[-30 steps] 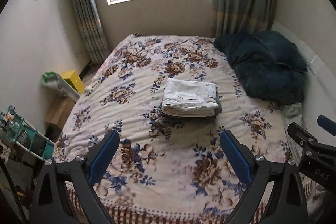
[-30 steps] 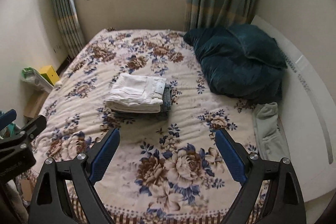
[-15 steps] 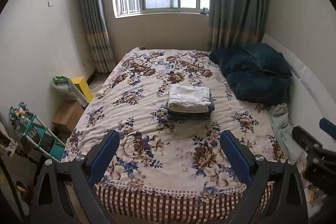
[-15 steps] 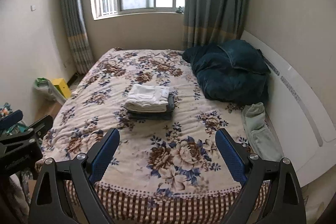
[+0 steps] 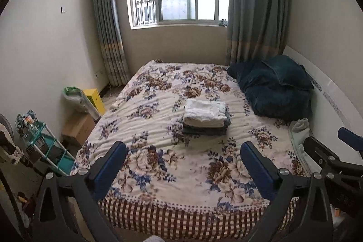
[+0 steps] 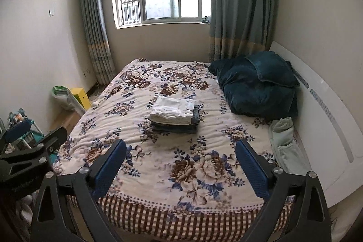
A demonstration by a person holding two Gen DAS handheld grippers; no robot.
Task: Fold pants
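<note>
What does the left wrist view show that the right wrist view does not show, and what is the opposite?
Only the left wrist view shows the cardboard box beside the bed and the right gripper at its right edge. Only the right wrist view shows the left gripper at its left edge and the whole light green garment. Both show the folded white pants on darker folded pants, the floral bedspread, the dark teal pillows and the yellow box.
</note>
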